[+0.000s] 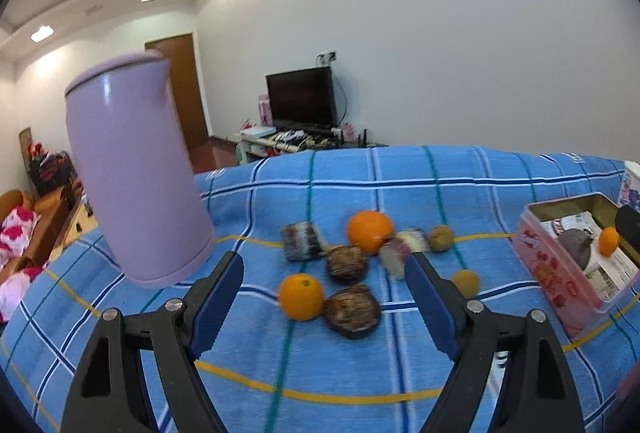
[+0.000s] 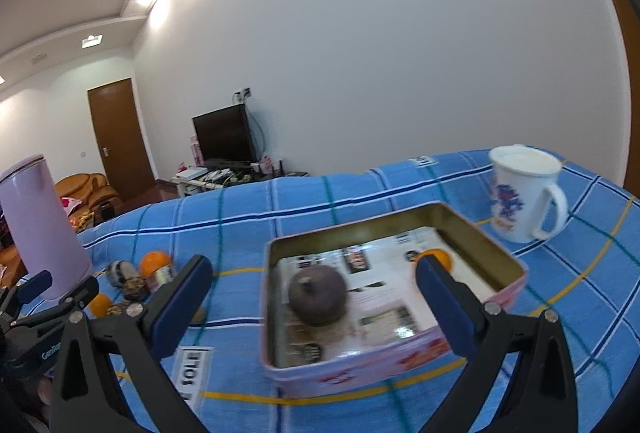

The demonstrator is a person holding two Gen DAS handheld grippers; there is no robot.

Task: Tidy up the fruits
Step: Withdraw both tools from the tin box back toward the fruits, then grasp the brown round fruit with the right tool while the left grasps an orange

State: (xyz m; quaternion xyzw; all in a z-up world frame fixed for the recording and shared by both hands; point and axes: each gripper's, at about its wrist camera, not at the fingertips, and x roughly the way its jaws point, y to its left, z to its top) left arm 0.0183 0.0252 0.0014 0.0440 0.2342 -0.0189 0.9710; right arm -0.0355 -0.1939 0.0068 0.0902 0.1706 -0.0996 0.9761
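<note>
**Fruit sorting: tin part-filled, loose pile waiting, both grippers empty**

1. Table cloth (image 1: 400, 169): blue checked, covers the whole work surface and carries every item below.

2. Lilac jug (image 1: 136, 169): tall, lidded, standing at the left edge beside the pile. Judged a bystander, not part of the sorting.

3. Tin (image 2: 400, 365): pink, rectangular, open-topped, paper-lined. Evidently the collecting box, set to the right and well apart from the pile. It lies directly ahead of the right gripper (image 2: 316, 269), whose jaws are spread wide with nothing between them; the tin's near wall sits between the fingers in that view.

4. White mug (image 2: 524, 193): printed, handle to the right, just behind the tin. Not involved.

5. Dark round fruit (image 2: 318, 295): already in the tin, toward its left end.

6. Loose pile: two dark rough-skinned fruits (image 1: 352, 309), two wrapped or striped items too blurred to name, and two small yellow-brown fruits (image 1: 466, 281). All lie ahead of the left gripper (image 1: 324, 265), jaws released and empty.

7. Near orange (image 1: 301, 296): closest loose fruit, between the left fingers but beyond their tips, not touched. Probably the next pick.

8. Far orange (image 1: 370, 231): deeper in the pile.

9. Small orange (image 2: 438, 257): in the tin's far right corner, partly hidden by the right finger.
</note>
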